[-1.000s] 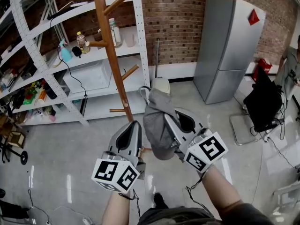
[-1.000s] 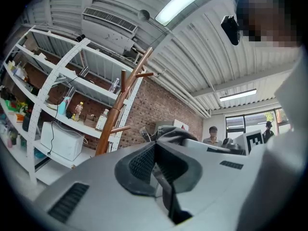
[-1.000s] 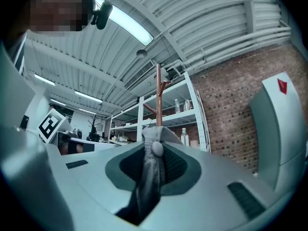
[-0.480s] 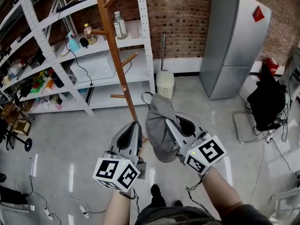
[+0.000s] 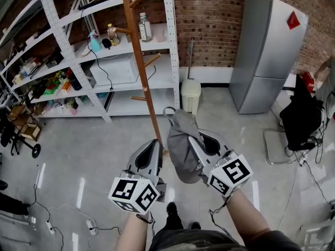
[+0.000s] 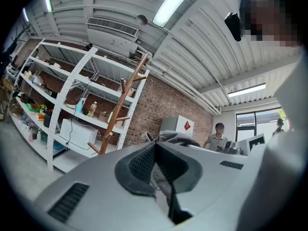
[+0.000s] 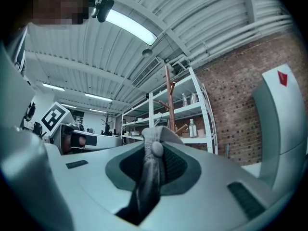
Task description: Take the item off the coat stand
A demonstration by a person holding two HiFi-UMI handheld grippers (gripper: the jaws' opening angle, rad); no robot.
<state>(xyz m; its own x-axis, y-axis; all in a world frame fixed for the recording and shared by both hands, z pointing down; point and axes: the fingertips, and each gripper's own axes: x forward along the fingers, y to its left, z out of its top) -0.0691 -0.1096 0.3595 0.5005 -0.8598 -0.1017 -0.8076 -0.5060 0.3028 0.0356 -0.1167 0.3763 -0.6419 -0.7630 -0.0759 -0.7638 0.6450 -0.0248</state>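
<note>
We hold the grey cap (image 5: 182, 146) clamped in the right gripper (image 5: 192, 138), off the coat stand (image 5: 140, 67) and just right of its lower pole. Our left gripper (image 5: 155, 144) is closed on nothing.

2 tools (image 5: 156, 143) (image 5: 192, 140), 1 grey cap (image 5: 179, 149), 1 coat stand (image 5: 140, 61), 1 fridge (image 5: 267, 56).

Coat stand (image 5: 137, 61) and shelving (image 5: 170, 35) rise ahead; open floor (image 5: 78, 150) lies left
</note>
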